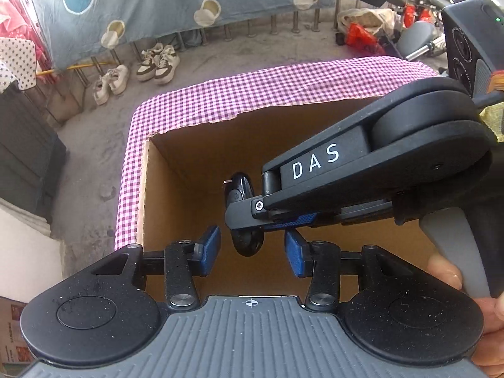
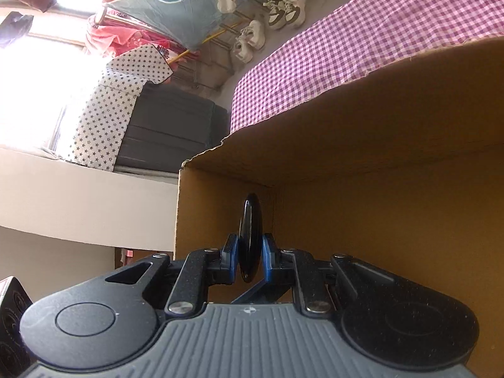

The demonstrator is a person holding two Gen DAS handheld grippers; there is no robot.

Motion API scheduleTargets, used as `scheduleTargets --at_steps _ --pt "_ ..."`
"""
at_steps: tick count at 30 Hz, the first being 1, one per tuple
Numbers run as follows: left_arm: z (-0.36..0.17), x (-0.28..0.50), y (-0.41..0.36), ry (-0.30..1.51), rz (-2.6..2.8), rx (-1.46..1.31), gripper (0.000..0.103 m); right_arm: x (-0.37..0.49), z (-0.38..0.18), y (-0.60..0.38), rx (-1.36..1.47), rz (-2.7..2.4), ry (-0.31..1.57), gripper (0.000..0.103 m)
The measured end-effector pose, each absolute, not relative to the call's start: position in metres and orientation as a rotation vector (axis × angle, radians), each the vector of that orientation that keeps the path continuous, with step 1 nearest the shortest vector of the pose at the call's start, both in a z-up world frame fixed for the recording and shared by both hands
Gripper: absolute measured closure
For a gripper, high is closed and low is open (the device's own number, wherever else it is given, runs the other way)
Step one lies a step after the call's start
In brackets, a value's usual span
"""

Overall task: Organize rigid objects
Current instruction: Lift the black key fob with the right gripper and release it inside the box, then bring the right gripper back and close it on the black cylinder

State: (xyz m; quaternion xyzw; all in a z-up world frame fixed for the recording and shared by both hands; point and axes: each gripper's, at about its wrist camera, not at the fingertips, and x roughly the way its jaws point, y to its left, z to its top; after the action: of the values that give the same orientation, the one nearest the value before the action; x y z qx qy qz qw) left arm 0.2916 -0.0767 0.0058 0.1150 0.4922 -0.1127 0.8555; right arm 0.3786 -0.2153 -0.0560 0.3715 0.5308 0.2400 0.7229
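While right gripper (image 2: 249,253) pinches black disc (image 2: 250,236) | arm reads "DAS" | left gripper (image 1: 252,250) narrow, empty

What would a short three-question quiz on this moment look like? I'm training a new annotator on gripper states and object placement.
1. True or false: the right gripper is shut on the black oval object.
2. The black oval object hangs over which thing? A) the cardboard box B) the white sneakers C) the checked cloth
3. Fill in: the left gripper has its jaws ____, with nothing pressed between the pads.

Key
1. True: both blue pads press on its flat sides.
2. A: the left wrist view shows it inside the box's open top.
3. open
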Motion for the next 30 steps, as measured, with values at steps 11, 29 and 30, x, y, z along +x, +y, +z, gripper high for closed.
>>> scheduleTargets --at_steps 11,29,30 --pt "0.014 0.290 -0.072 1.020 -0.228 0.229 0.056 0.399 -0.088 -0.200 0.821 0.450 1.243 0.078" --pt "0.081 0.149 -0.044 0.827 -0.458 0.134 0.049 0.188 0.040 -0.314 0.690 0.504 0.865 0.056" --pt "0.076 0.138 -0.046 0.826 -0.481 0.130 0.049 0.164 0.043 -0.324 0.673 0.497 0.843 0.056"
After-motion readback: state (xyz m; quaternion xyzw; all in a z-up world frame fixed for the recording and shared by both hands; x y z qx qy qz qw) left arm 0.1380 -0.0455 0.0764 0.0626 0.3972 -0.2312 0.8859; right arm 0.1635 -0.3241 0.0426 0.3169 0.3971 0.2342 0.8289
